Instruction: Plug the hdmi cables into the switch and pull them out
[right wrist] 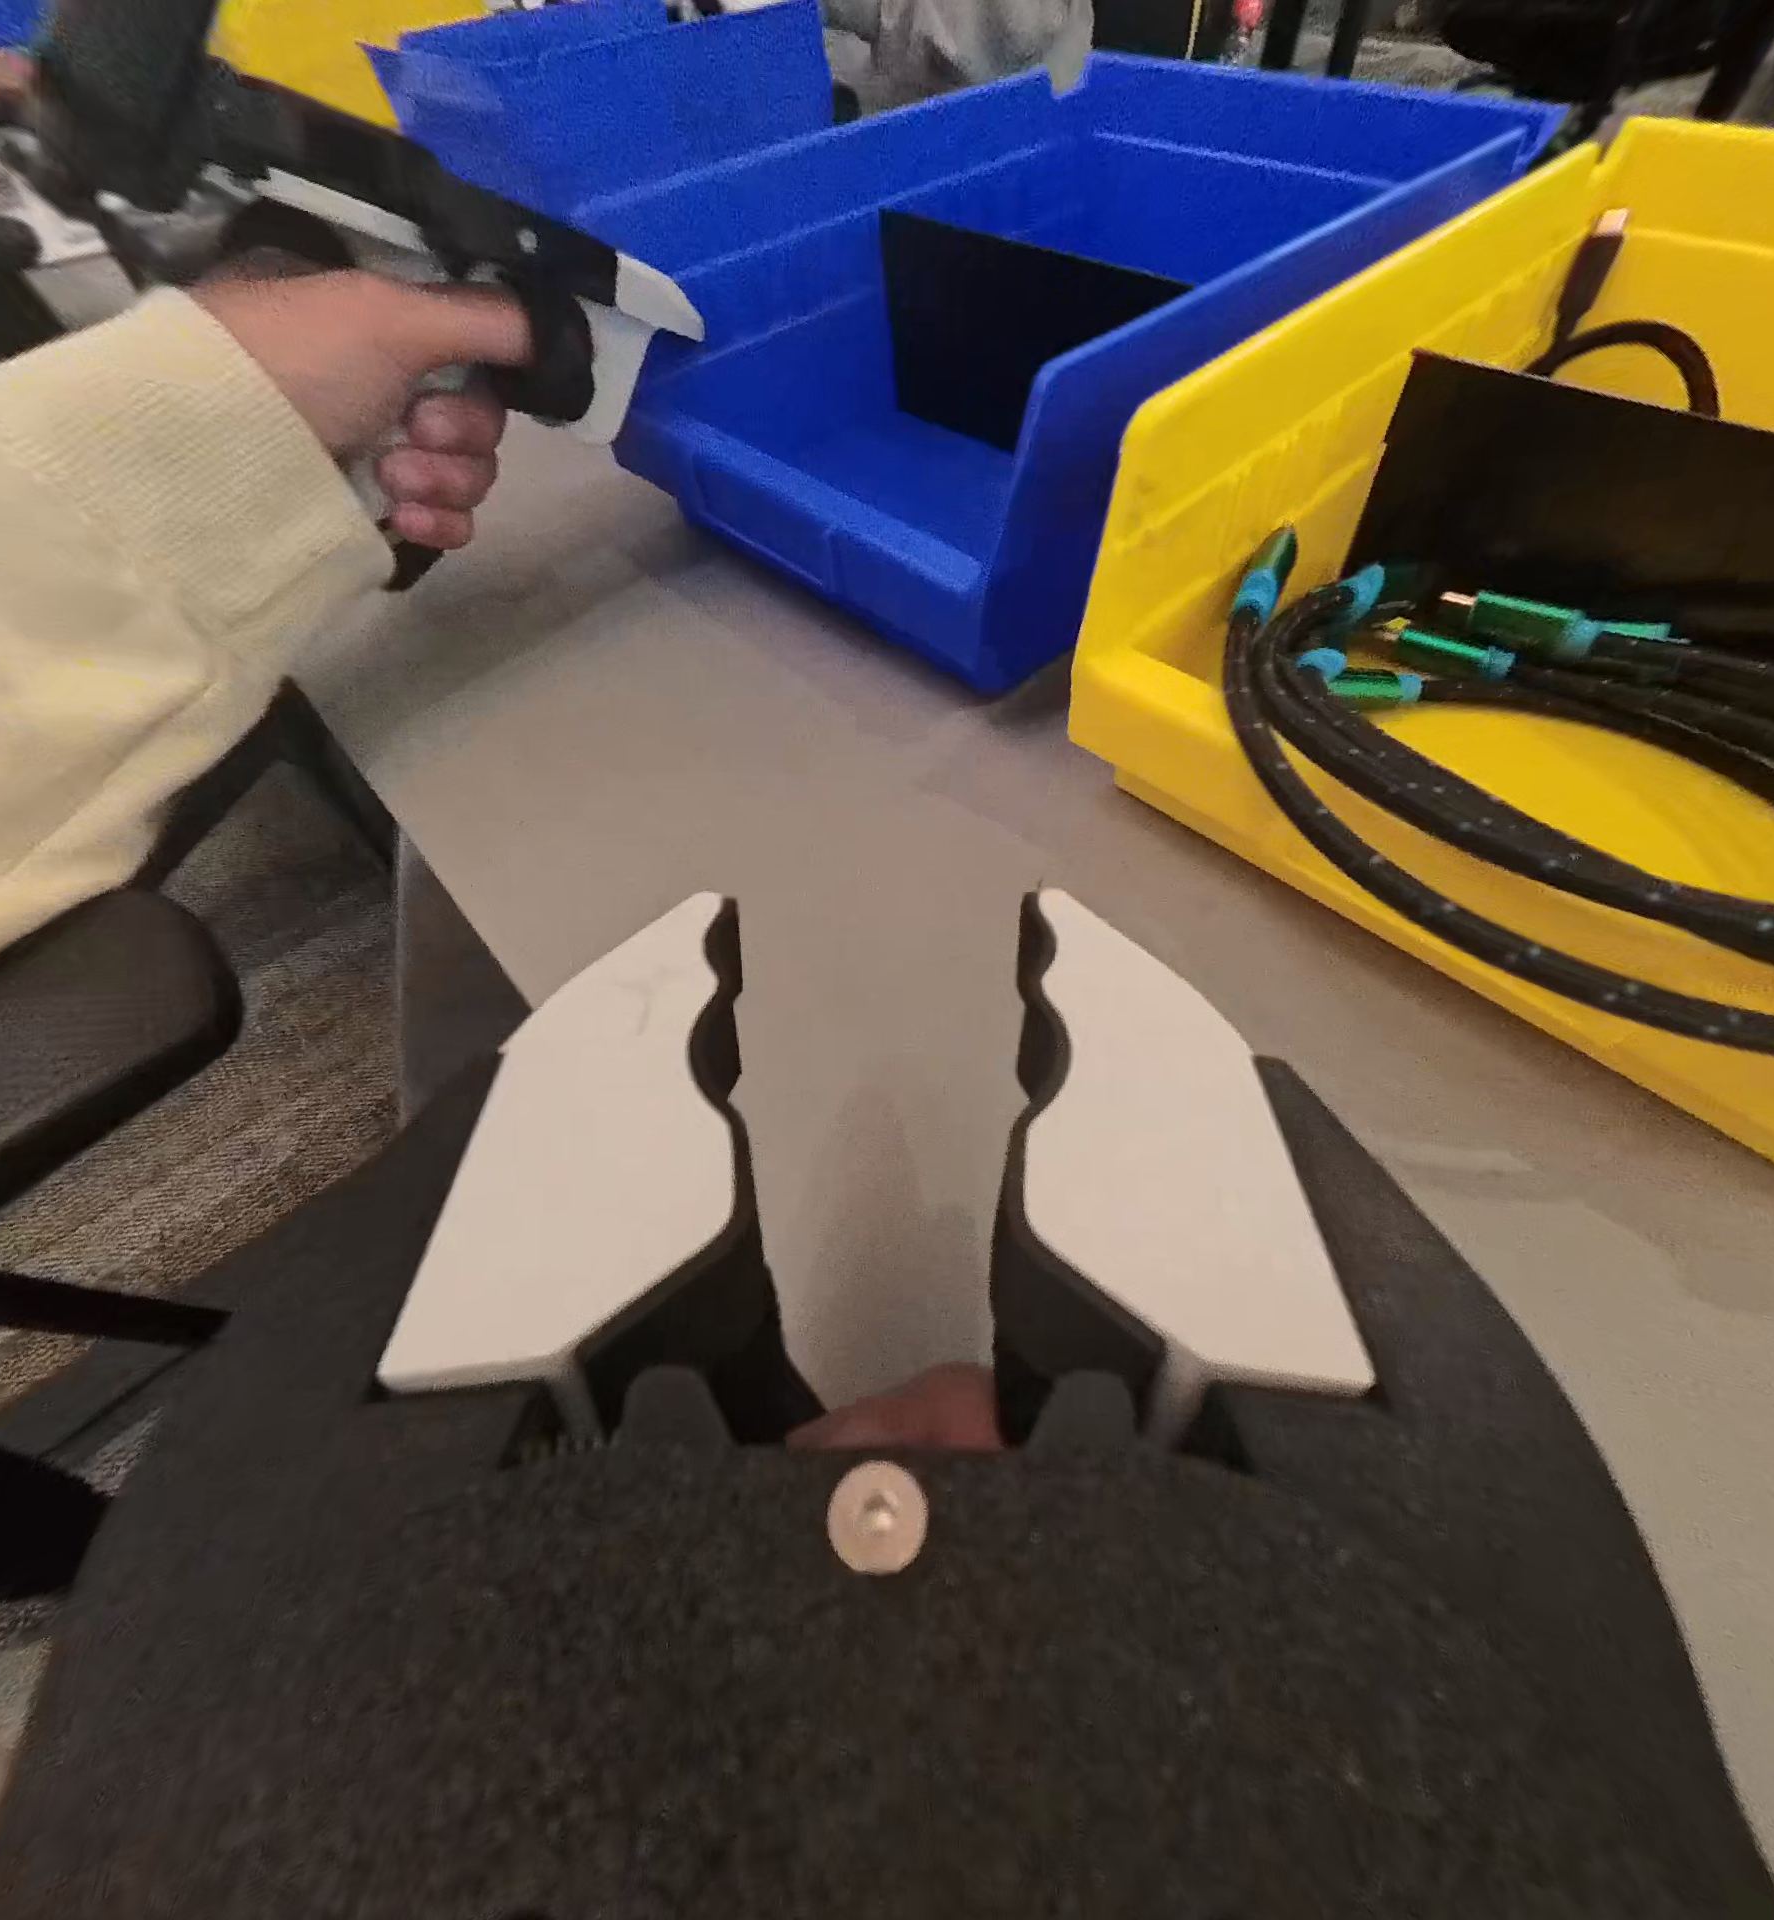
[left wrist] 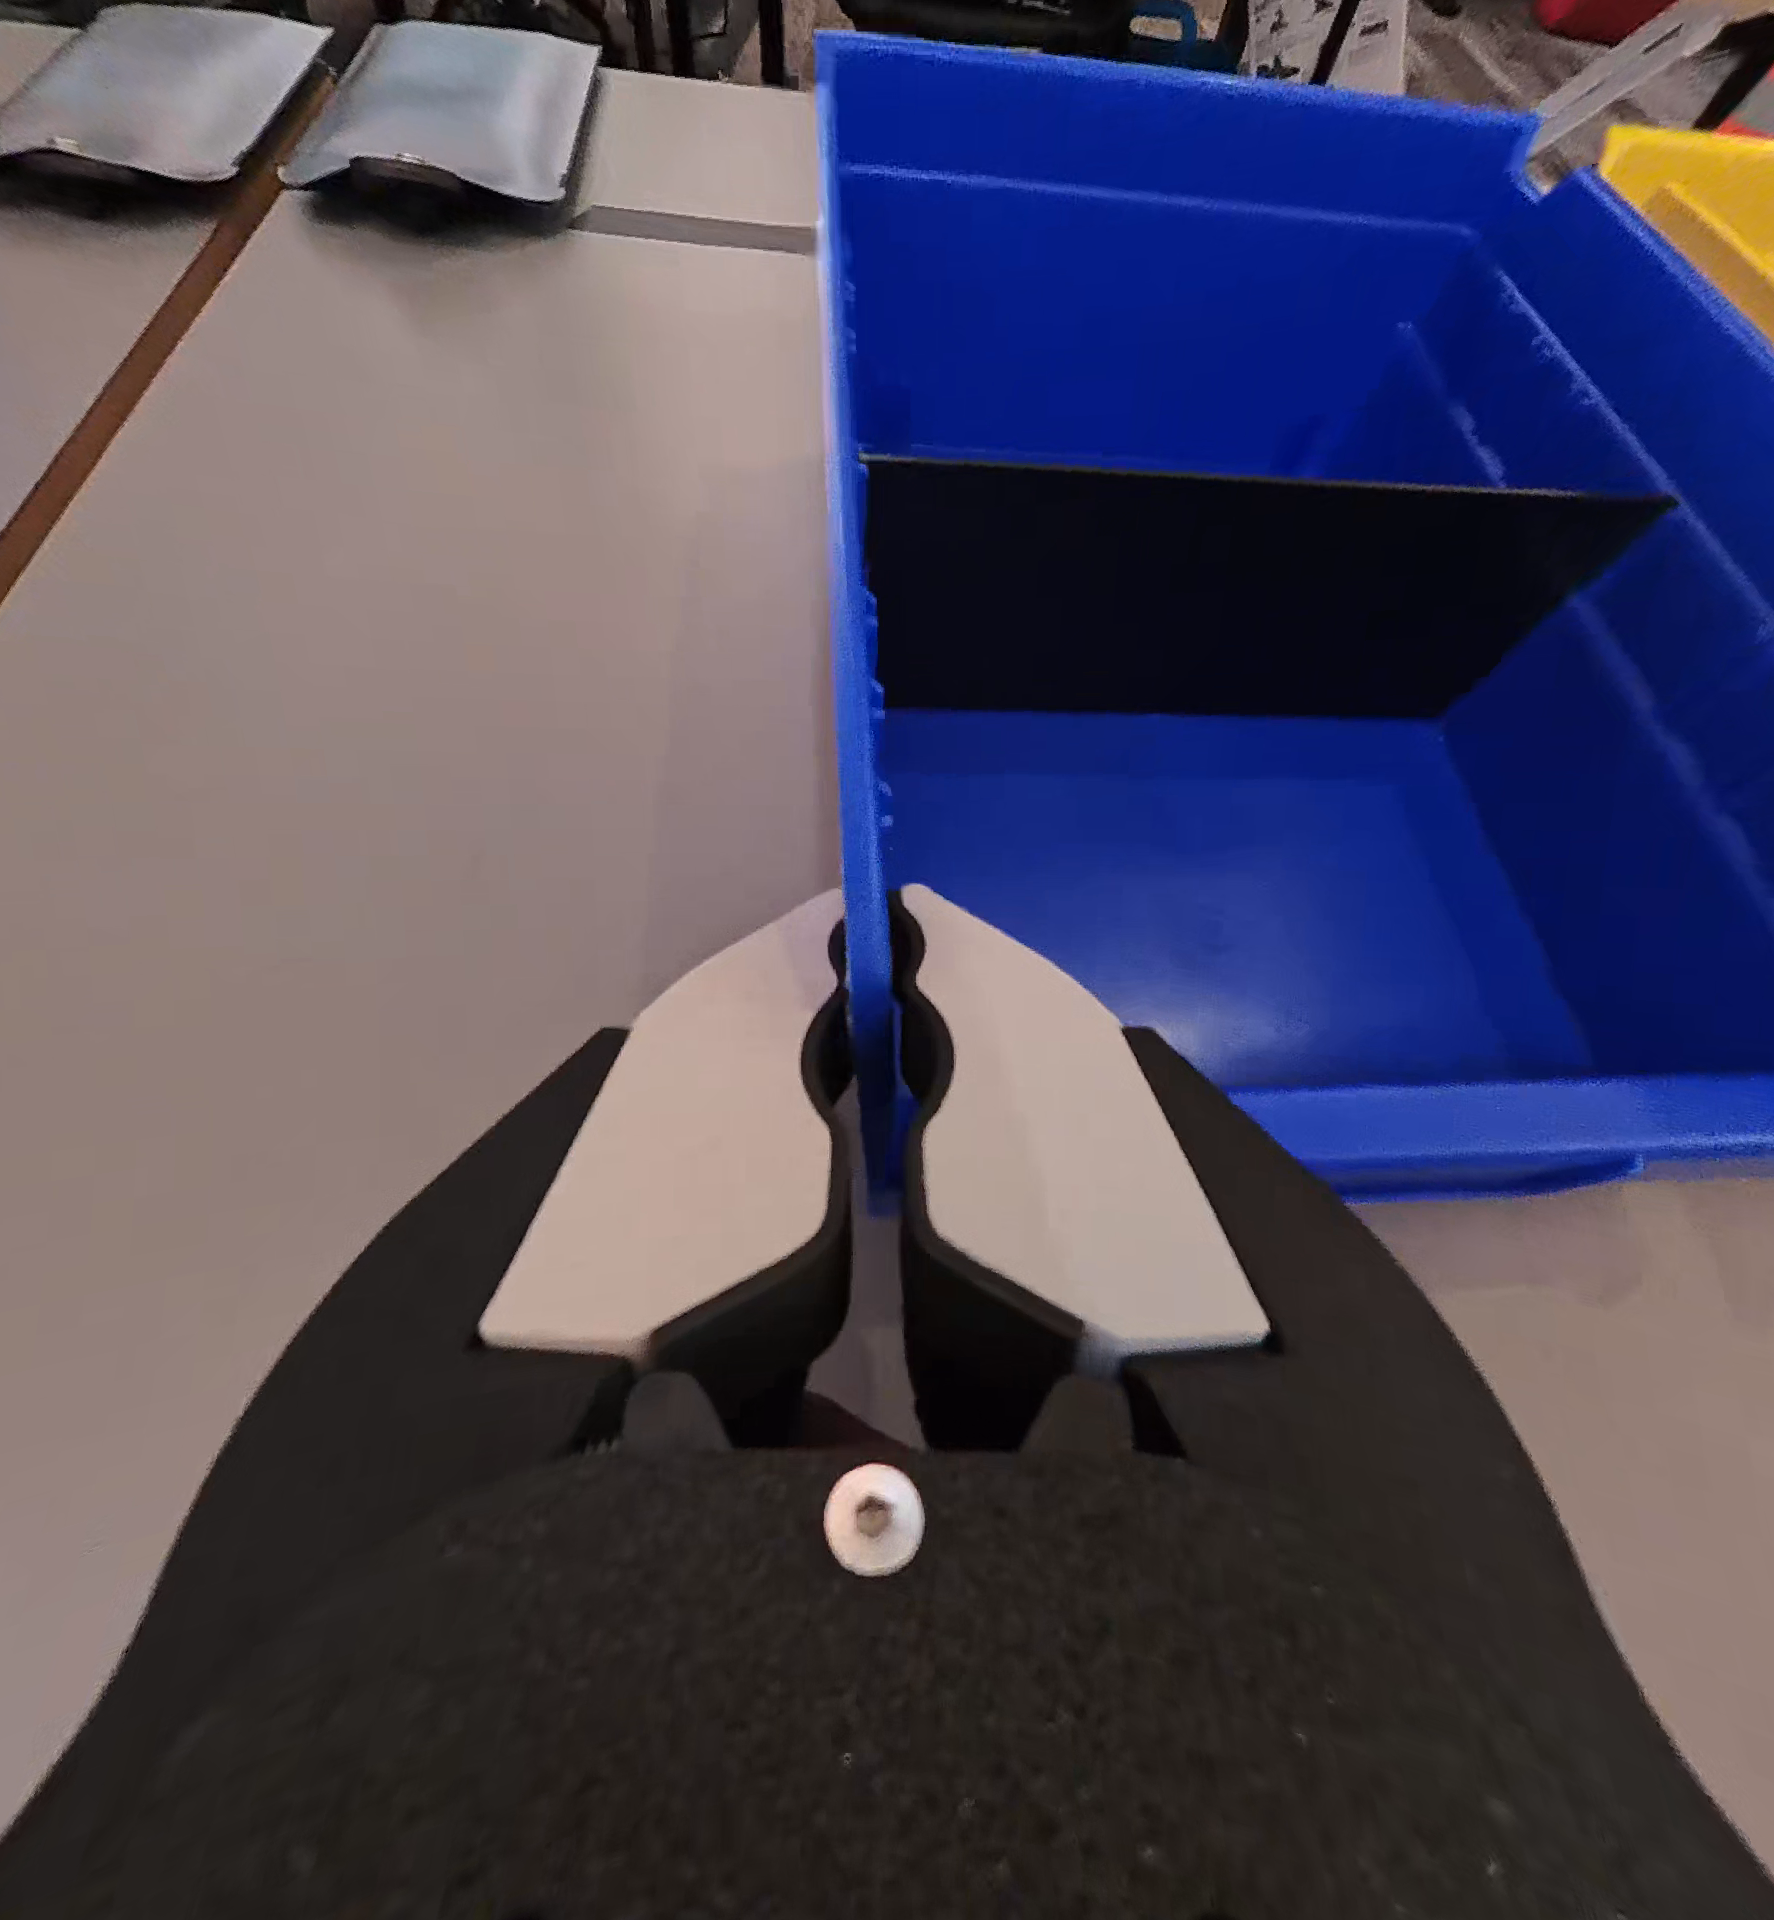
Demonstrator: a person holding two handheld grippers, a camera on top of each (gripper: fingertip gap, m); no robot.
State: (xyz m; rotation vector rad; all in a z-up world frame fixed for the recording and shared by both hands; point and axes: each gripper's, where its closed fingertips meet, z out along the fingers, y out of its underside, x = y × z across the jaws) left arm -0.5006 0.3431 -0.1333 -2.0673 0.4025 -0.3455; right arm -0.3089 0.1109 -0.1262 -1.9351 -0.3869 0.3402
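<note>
The switch is not showing in either view, so where it is cannot be told. A black divider [right wrist: 1589, 488] in the yellow bin [right wrist: 1267, 447] is hiding what is lying behind it, apart from one dark cable loop and a plug peeping over the top. The right edge of the right wrist view is cutting off the yellow bin and the long ends of the hdmi cables [right wrist: 1465, 769]. In the left wrist view only a corner of the yellow bin is showing, at 2 o'clock.

The left gripper [left wrist: 870, 914] is pointing toward 12 o'clock, and its fingers [left wrist: 727, 1101] are squeezing the left side wall of the blue bin [left wrist: 1226, 904], with the thin wall pinched between them and almost no gap. In the right wrist view, a hand [right wrist: 426, 395] in a pale yellow sleeve [right wrist: 104, 582] is holding this gripper at 10 o'clock, by the blue bin's near corner.

The right gripper [right wrist: 878, 914] is hanging above the bare grey tabletop [right wrist: 758, 748]. Its fingers are standing wide apart and are holding nothing.

The hdmi cables are lying in a bundle inside the yellow bin, at 2 o'clock from the right gripper. Their green plugs are sitting near the bin's front left corner.

Two dark pouches [left wrist: 291, 114] are lying on the tabletop at 11 o'clock in the left wrist view.
</note>
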